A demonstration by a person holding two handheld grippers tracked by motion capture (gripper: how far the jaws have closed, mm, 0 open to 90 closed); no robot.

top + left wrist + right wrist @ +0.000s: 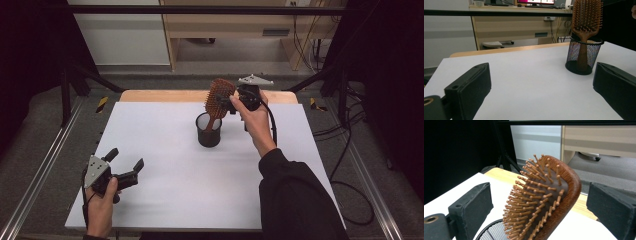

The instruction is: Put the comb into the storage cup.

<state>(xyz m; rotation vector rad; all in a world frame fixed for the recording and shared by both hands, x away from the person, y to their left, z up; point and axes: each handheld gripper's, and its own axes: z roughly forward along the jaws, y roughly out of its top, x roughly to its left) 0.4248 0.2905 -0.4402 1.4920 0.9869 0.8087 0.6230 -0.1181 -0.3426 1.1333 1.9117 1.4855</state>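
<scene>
The wooden hairbrush [219,98] stands handle-down in the black mesh cup [208,132], just above the centre of the high view, its bristled head leaning up and to the right out of the cup's rim. In the right gripper view the brush head [544,202] rises between the two black jaws, bristles facing left; both jaws stand well apart from it, so the right gripper [234,100], just right of the brush head in the high view, is wide open and grips nothing. The hand [256,122] holding it reaches in from the lower right, with a dark sleeve [292,200] behind. The cup sits on the white table top [165,150], toward its far edge. At the lower left of the high view the left gripper [126,162] is held just above the table, jaws spread wide and empty; in its own view the cup [583,56] and brush [587,17] stand at the upper right, well apart from it.
</scene>
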